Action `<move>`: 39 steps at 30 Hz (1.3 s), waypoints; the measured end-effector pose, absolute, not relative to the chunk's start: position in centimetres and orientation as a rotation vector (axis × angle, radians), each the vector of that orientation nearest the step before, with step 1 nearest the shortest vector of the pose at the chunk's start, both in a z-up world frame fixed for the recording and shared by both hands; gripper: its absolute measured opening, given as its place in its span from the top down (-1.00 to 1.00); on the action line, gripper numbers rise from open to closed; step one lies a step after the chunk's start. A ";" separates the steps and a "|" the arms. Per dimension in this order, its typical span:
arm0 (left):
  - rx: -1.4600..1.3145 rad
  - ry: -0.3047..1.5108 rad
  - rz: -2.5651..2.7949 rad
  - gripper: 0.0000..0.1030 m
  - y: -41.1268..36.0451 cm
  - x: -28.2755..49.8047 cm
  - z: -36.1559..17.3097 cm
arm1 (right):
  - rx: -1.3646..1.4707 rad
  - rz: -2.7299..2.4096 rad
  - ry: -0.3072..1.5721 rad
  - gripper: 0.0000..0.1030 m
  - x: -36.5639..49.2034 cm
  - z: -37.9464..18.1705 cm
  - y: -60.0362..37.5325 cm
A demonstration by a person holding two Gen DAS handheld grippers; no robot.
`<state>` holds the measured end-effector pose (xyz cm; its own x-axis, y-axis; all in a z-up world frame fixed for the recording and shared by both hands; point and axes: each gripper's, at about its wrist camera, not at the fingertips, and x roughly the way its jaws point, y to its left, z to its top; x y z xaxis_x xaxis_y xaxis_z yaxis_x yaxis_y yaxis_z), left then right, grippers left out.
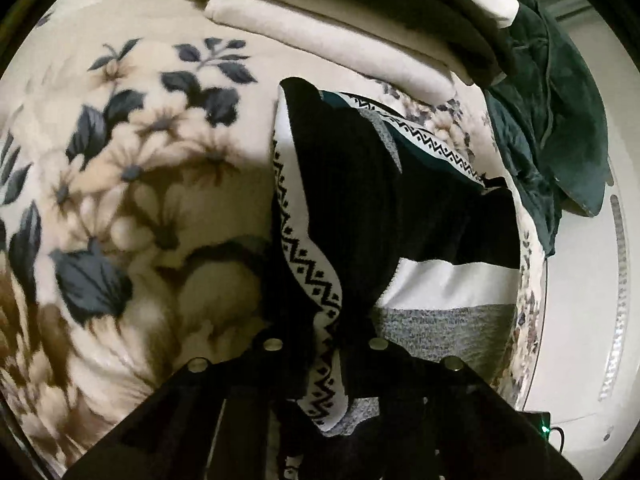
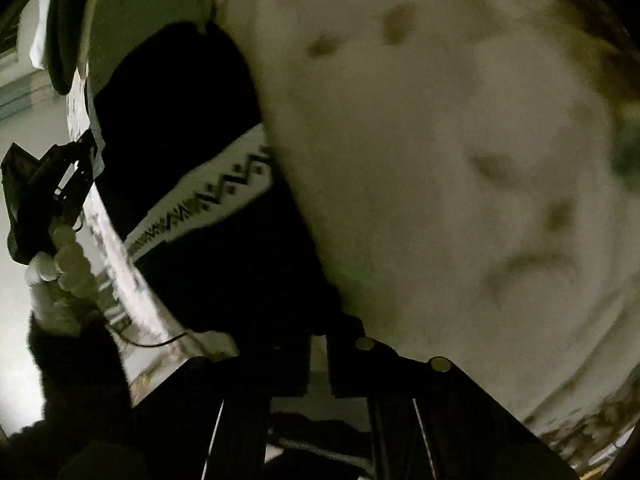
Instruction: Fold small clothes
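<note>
Left wrist view, left tongs (image 1: 326, 344) closed on the black sweater (image 1: 360, 184) lying ahead on the flowered blanket (image 1: 140, 160), folded cream cloths (image 1: 320, 36) beyond, right tongs (image 2: 320, 344) pinched on sweater (image 2: 176, 120).

The left wrist camera looks steeply down, close over the blanket (image 1: 132, 184) and garment (image 1: 360, 208). The right wrist camera, closer and blurred, shares both: blanket (image 2: 440, 160), garment (image 2: 192, 128).
</note>
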<state>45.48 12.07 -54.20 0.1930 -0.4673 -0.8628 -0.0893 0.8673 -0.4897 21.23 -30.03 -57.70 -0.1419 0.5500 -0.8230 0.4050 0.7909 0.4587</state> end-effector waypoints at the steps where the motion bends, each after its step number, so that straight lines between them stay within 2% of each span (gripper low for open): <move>1: -0.490 1.368 -0.279 0.83 11.8 45.5 -54.4 | 0.726 0.105 1.740 0.91 20.8 -57.2 -30.6; 5: -0.505 1.376 -0.285 0.79 11.8 45.3 -54.3 | 0.787 0.145 1.716 0.89 20.2 -56.8 -30.6; 6: -0.522 1.378 -0.287 0.77 12.0 44.9 -53.9 | 0.810 0.160 1.708 0.82 20.3 -56.4 -30.7; 7: -0.541 1.376 -0.290 0.72 12.6 44.2 -53.3 | 0.842 0.166 1.705 0.60 20.1 -56.0 -30.9; 8: -0.556 1.367 -0.300 0.61 12.8 43.4 -52.7 | 0.853 0.172 1.709 0.25 20.0 -55.9 -30.9; 9: -0.566 1.356 -0.310 0.50 13.1 42.4 -52.0 | 0.855 0.180 1.708 0.08 19.3 -55.5 -31.2; 10: -0.570 1.345 -0.315 0.10 13.4 40.7 -51.0 | 0.853 0.181 1.705 -0.04 18.5 -55.2 -31.5; 11: -0.569 1.347 -0.314 -0.25 13.6 39.4 -50.5 | 0.852 0.181 1.715 -0.04 17.6 -55.3 -31.5; 15: -0.564 1.408 -0.294 -0.25 14.5 30.8 -49.5 | 0.856 0.169 1.779 -0.04 14.0 -56.3 -31.0; 22: -0.544 1.588 -0.149 -0.25 15.8 16.3 -51.8 | 0.859 0.177 1.819 -0.04 7.4 -56.0 -30.5; 28: -0.515 1.642 -0.111 -0.25 14.8 10.5 -53.1 | 0.786 0.175 1.856 -0.04 2.4 -56.4 -29.1; 30: -0.491 1.644 -0.112 -0.17 14.0 9.6 -53.6 | 0.772 0.181 1.861 -0.04 1.3 -57.3 -27.4; 31: -0.479 1.616 -0.117 0.42 13.6 9.3 -53.7 | 0.775 0.181 1.859 -0.04 1.0 -57.7 -27.0; 32: -0.470 1.600 -0.118 0.87 13.4 9.1 -53.7 | 0.776 0.176 1.853 -0.04 0.7 -58.0 -26.6; 34: -0.453 1.564 -0.103 0.88 13.2 8.8 -53.3 | 0.779 0.169 1.826 -0.02 0.7 -59.3 -24.9; 36: -0.482 1.543 -0.083 0.88 13.5 8.4 -53.1 | 0.746 0.177 1.798 0.67 0.5 -59.4 -23.3; 37: -0.514 1.530 -0.069 0.89 14.1 8.0 -52.8 | 0.727 0.174 1.790 0.84 0.7 -59.5 -22.1; 39: -0.543 1.512 -0.049 0.89 14.9 7.5 -52.4 | 0.696 0.160 1.773 0.87 0.2 -58.7 -21.7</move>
<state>7.46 14.86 -52.39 0.0816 -0.3595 -0.9296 -0.2988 0.8809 -0.3670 0.21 -21.67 -58.70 -0.1567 0.5296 -0.8336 0.3719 0.8136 0.4470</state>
